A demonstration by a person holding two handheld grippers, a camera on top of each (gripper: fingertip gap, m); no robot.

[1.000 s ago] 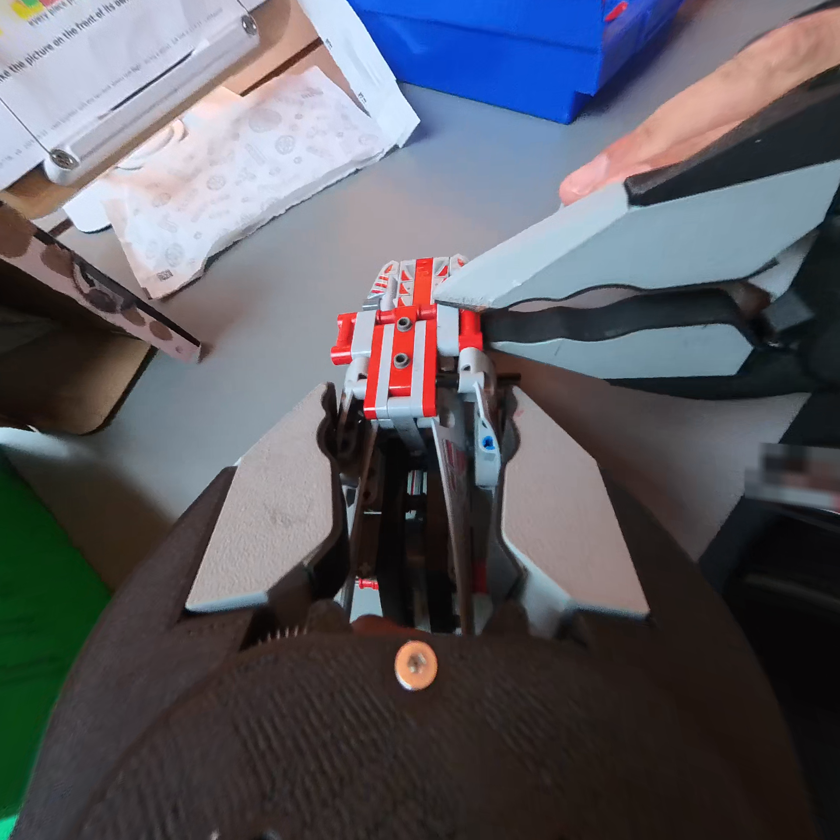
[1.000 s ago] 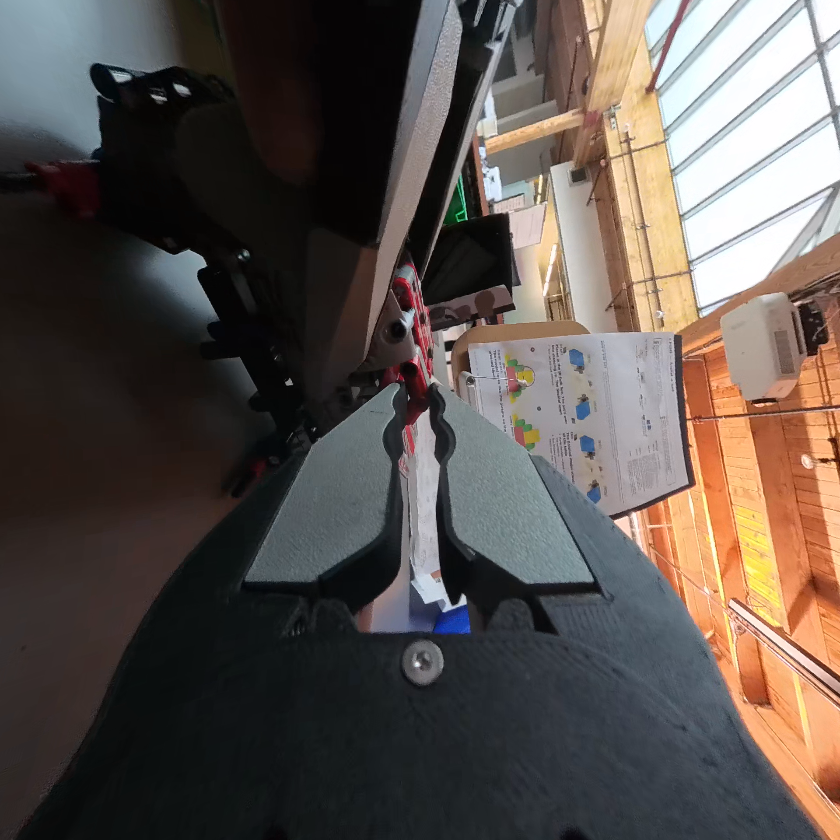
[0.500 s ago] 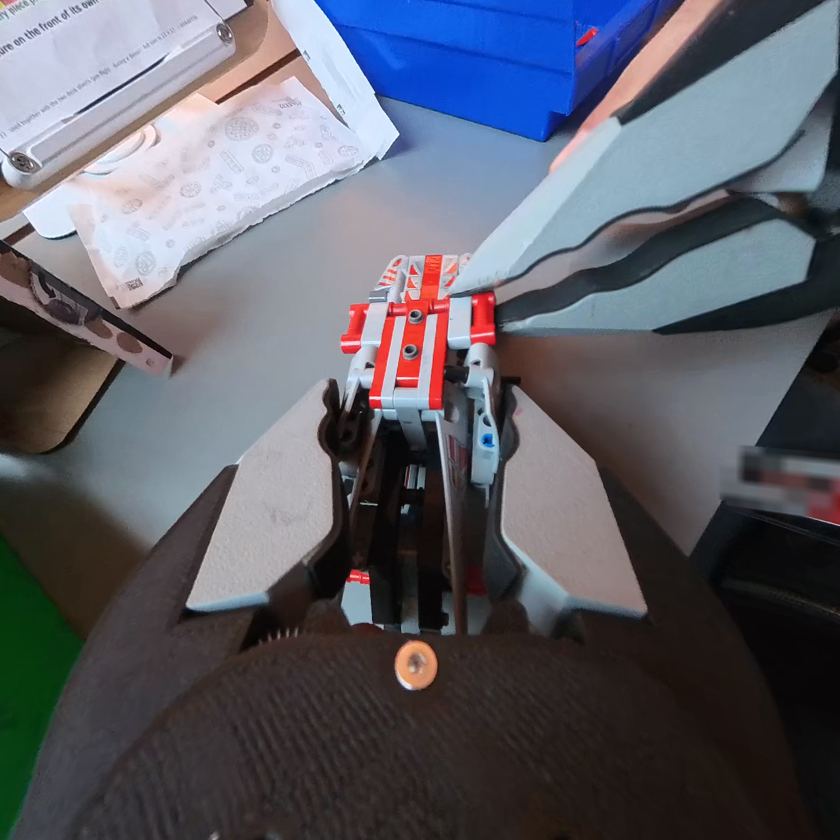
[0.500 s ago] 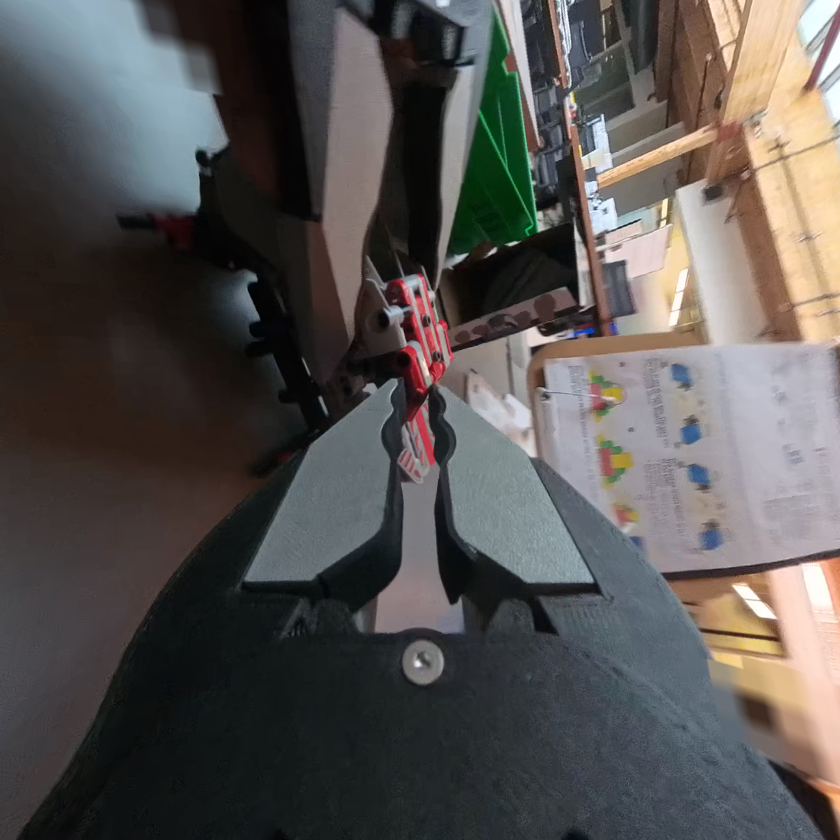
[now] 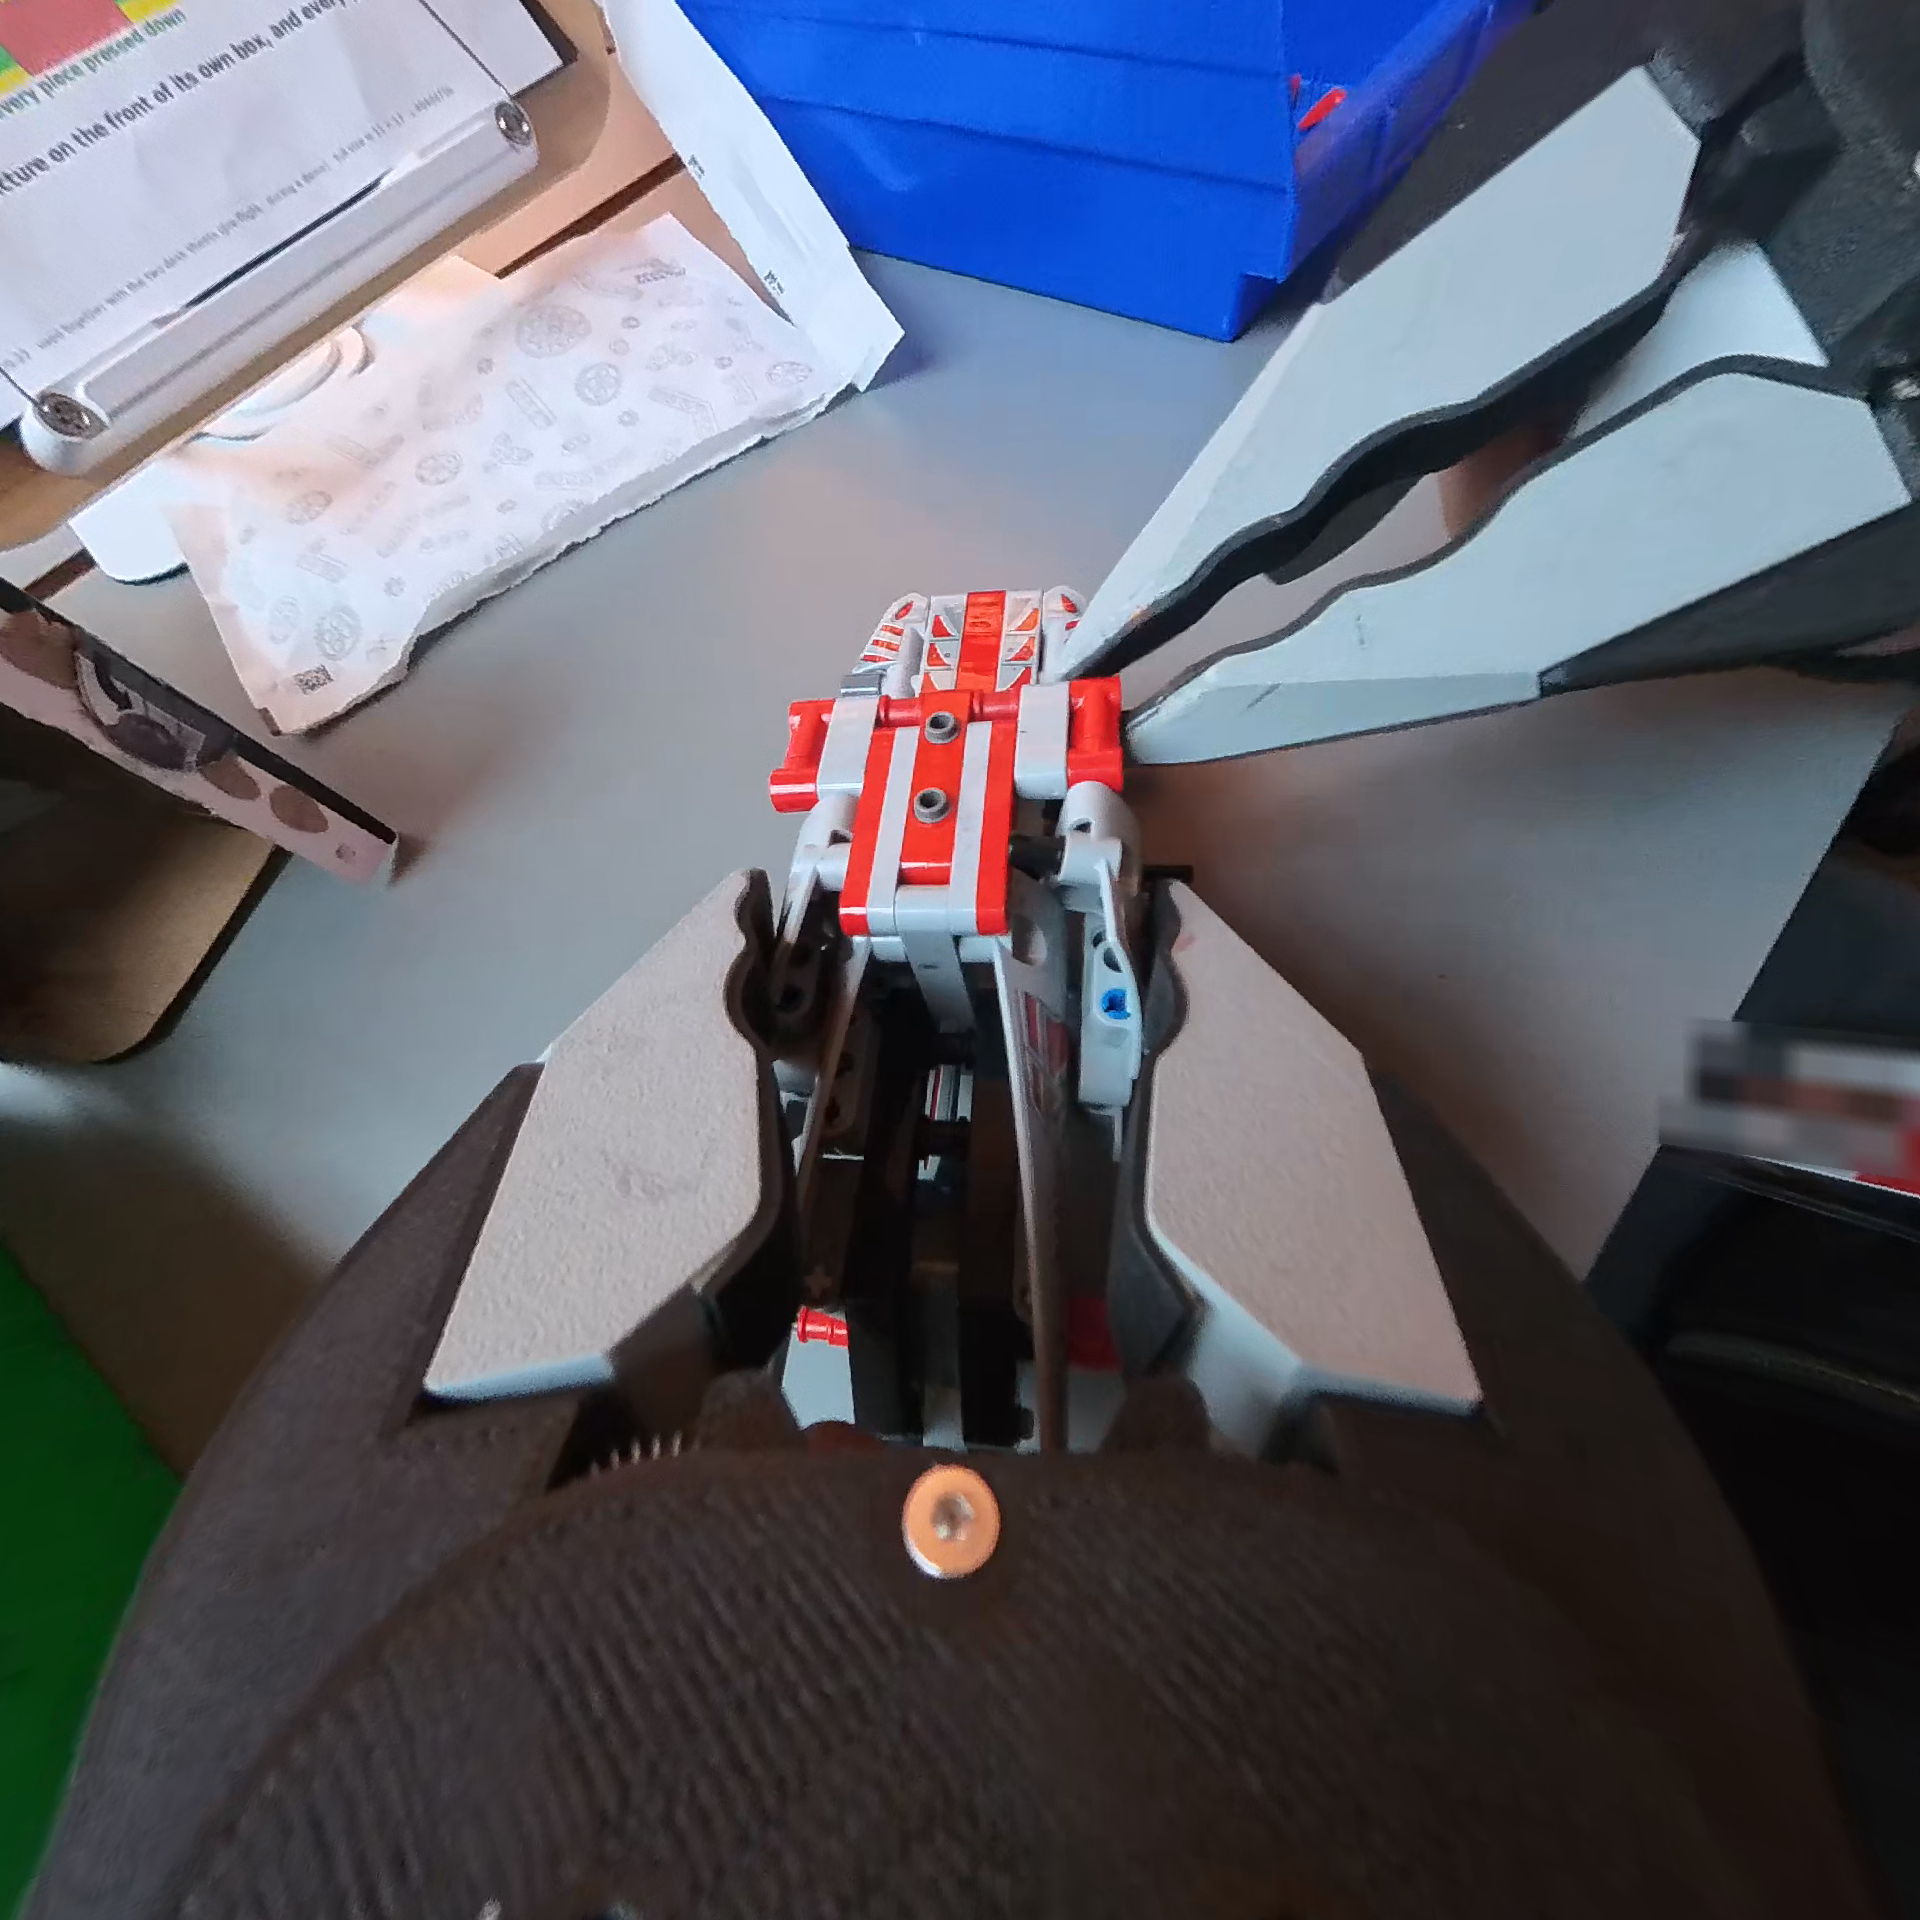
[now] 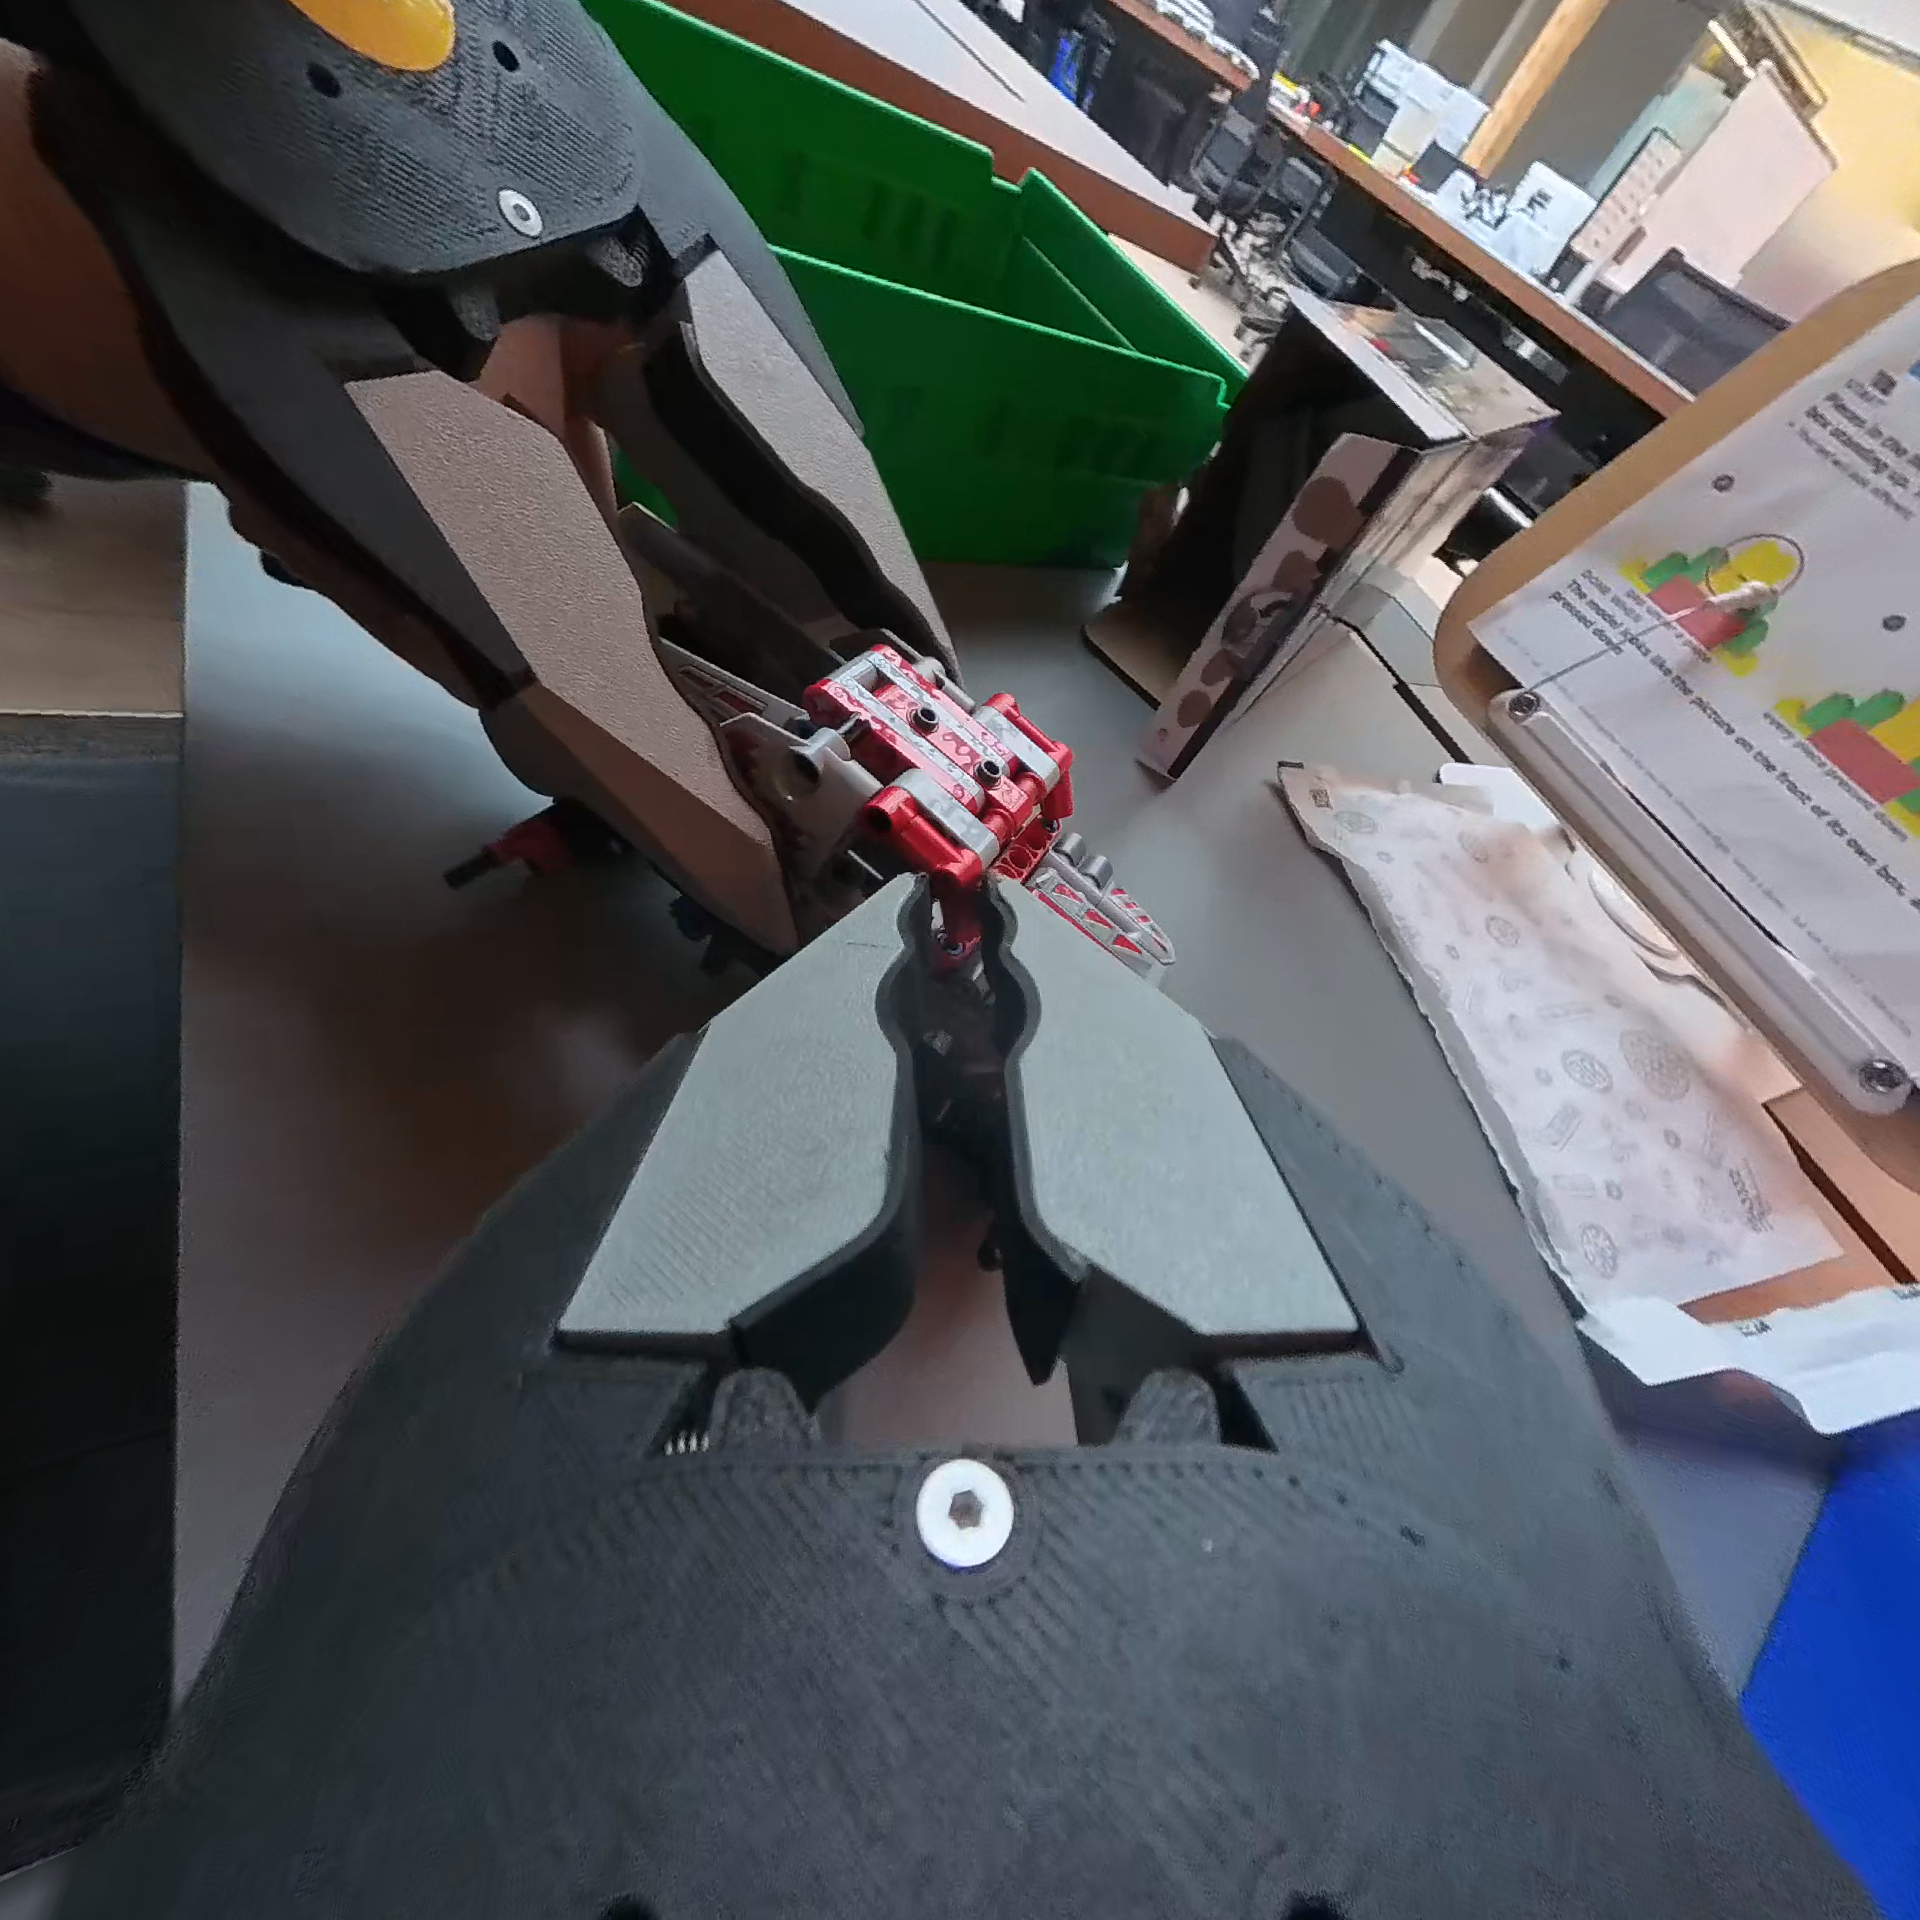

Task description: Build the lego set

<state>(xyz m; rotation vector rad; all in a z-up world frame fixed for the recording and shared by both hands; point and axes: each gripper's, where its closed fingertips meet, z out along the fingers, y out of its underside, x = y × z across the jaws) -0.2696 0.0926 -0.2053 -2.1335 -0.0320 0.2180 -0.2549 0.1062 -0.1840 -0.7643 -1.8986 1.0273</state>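
A red, grey and black lego model (image 5: 930,800) is clamped between the fingers of my left gripper (image 5: 961,935), which is shut on its body just above the grey table (image 5: 582,831). The model's red and grey striped top sticks out past the fingertips. My right gripper (image 5: 1101,675) comes in from the right with its tips at the model's red right end. In the right wrist view my right gripper (image 6: 956,909) is shut on a red piece at the side of the model (image 6: 940,769). The left gripper (image 6: 831,769) holds the model from the upper left.
A blue bin (image 5: 1091,135) stands at the back, a green bin (image 6: 987,343) to the left. A torn printed paper bag (image 5: 499,436) lies under a wooden stand with an instruction sheet (image 5: 208,156). A brown spotted cardboard box (image 6: 1299,582) stands nearby. My left and right fingertips are right by each other.
My right gripper has rolled from lying on its side to level, with its tips staying at the model's red right end. My left gripper keeps its hold and has barely moved.
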